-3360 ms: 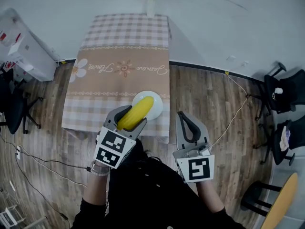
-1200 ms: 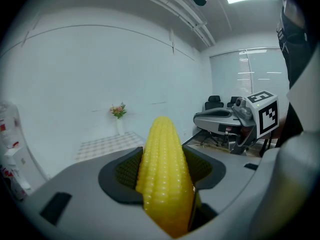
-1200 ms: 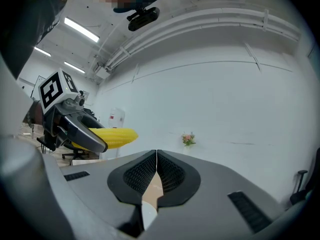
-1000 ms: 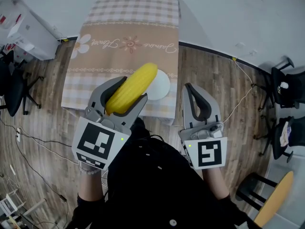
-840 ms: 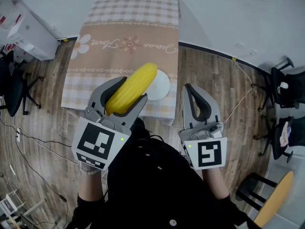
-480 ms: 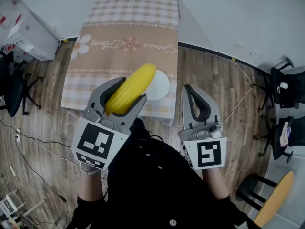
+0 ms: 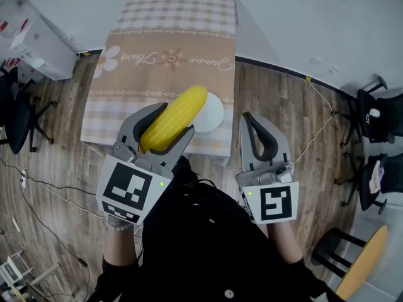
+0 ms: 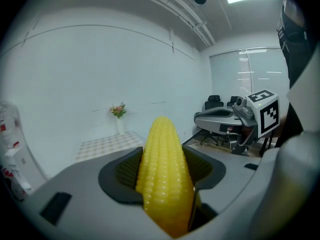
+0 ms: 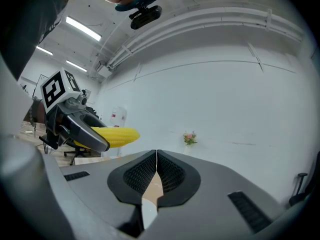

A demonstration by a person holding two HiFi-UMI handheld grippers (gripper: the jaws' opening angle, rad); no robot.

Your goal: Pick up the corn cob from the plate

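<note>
Corn cob [image 7: 171, 119] clamped in the left gripper [image 7: 158, 133]
It is held above the plate [image 7: 213, 112]; the right gripper [image 7: 259, 142] is kept clenched, empty.

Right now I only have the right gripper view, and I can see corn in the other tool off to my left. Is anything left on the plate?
Observer: No. In the head view the part of the white plate that shows is bare; the corn cob is held in the air and covers the plate's left edge.
Operator: How is the cob held?
Observer: The left gripper view shows the left tool shut on the cob's sides, with the tip sticking out past the jaws.
Operator: Where is my tool relative to the table?
Observer: In the head view the right tool is off the table's right side, over the wooden floor.
</note>
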